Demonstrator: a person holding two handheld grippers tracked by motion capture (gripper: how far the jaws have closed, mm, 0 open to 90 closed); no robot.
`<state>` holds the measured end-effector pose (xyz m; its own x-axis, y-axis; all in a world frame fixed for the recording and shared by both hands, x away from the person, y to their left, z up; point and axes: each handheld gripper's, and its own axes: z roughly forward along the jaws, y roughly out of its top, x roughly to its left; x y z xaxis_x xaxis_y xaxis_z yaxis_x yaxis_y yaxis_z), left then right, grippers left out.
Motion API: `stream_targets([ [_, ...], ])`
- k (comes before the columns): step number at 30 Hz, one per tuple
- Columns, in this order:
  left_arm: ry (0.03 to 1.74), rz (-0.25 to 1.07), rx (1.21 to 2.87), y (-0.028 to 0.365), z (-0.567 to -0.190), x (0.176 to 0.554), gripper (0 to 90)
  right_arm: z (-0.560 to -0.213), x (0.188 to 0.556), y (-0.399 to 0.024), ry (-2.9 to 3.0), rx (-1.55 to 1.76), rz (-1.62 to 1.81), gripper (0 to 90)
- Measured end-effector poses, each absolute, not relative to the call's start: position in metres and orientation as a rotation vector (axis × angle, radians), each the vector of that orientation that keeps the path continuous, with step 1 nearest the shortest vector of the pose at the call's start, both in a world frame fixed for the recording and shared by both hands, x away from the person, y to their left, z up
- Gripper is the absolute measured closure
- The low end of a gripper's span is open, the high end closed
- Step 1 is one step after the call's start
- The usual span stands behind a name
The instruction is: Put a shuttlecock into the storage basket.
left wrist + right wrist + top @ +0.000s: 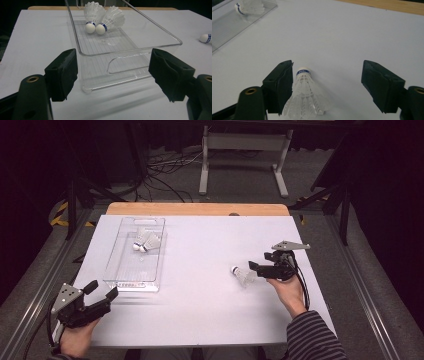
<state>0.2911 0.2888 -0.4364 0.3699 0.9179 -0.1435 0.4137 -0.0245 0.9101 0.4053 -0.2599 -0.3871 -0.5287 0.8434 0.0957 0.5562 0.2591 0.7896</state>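
A white shuttlecock lies on the white table, cork end pointing away from my right gripper. In the right gripper view this shuttlecock sits between the jaws of the right gripper, its feathers against the left jaw, with a wide gap to the right jaw. The jaws stand open. My left gripper is open near the table's front left corner. Seen from the left gripper view, the left gripper faces the near end of a clear plastic tray. Two shuttlecocks lie together in the tray's far half.
The clear tray lies lengthwise on the left half of the table, with the two shuttlecocks inside. A wooden strip runs along the table's far edge. Cables and a metal stand are on the floor beyond.
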Motion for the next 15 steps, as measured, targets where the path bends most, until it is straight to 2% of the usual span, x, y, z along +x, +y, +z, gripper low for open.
stream_targets([
  [15, 1.213, 0.623, 1.623, 0.2884, -0.4368, 0.2916, 24.3, -0.3923, 0.4077, -0.2611, 2.378, 1.291, 0.944, 47.5],
])
